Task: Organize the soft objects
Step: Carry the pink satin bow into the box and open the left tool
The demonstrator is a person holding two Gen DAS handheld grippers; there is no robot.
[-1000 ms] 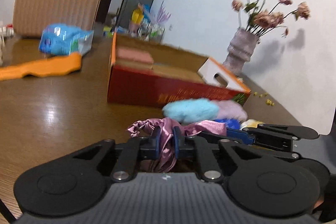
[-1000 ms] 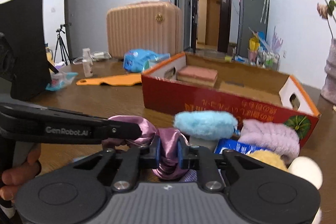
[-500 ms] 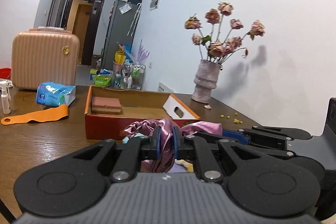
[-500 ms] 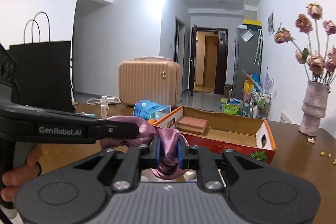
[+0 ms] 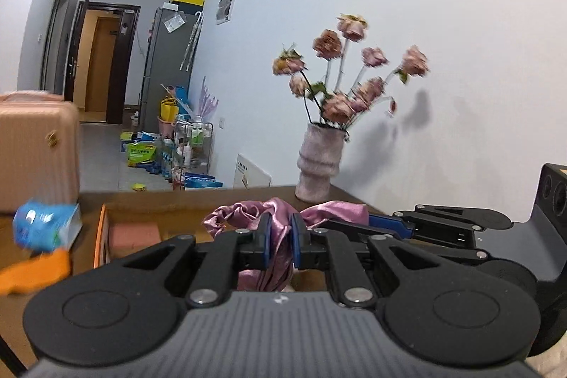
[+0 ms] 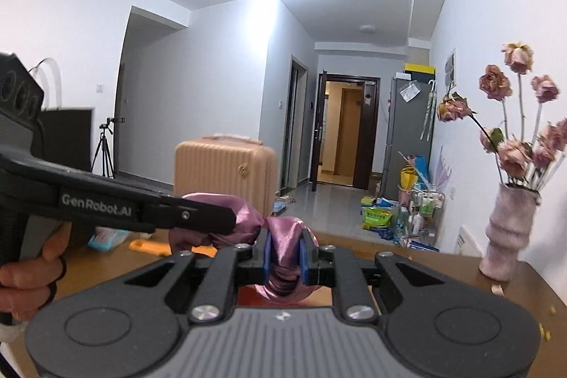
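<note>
Both tongs are closed on one pink satin scrunchie: the left tongs [image 5: 280,238] pinch a fold of it between their blue pads, and the right tongs [image 6: 284,252] pinch another fold of the same scrunchie [image 5: 280,218], which is therefore held in the air between the two tools, clear of the table. In the left view the right tongs come in from the right side with their tips touching the cloth; in the right view the left tongs come in from the left, tips buried in the satin. Orientation: the scrunchie is drawn out roughly level from one tool to the other, so its long axis is judged to run across both views, left to right, with a loose loop hanging below each pair of pads; no clear front or back end can be told. Just beyond and below the left tongs lies the cardboard box [image 5: 102,229], open at the top, with a pink block [image 5: 134,234] inside it. Further left of the left tongs are a blue packet [image 5: 46,225] and an orange strip [image 5: 35,270] on the wooden table [image 6: 460,275]. Beyond and to the right stands a vase of dried roses [image 5: 320,162]. Progress, as a judgement: this item is lifted but not yet placed; the block already sits in the box, and any other soft items are out of view, so what remains cannot be counted
</note>
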